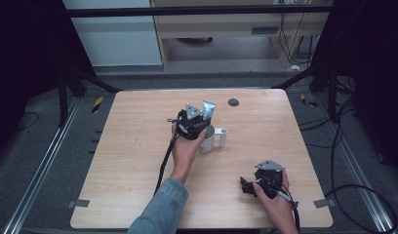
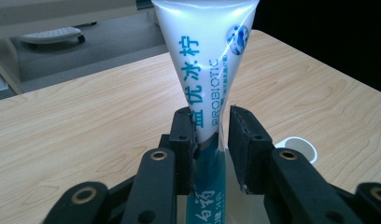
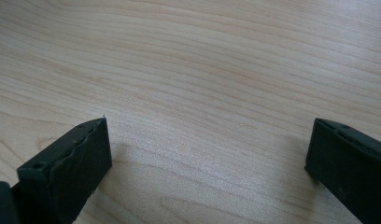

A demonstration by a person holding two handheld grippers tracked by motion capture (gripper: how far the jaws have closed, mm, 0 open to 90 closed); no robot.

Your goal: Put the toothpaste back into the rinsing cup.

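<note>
Gripping a white tube (image 2: 205, 70) mid-frame, left gripper (image 2: 212, 135) clamped on its body, crimped end up, seemingly lowering it into the cup (image 1: 207, 138) beside a small white cap (image 1: 222, 137). Idling lower right, right gripper (image 1: 249, 185) gaping wide over bare pale wooden table (image 1: 138, 161). Sitting amid dark framing, trailing cables (image 1: 343, 146).

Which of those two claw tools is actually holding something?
The left gripper: its jaws pinch a white toothpaste tube. The right gripper gapes over bare table.
</note>
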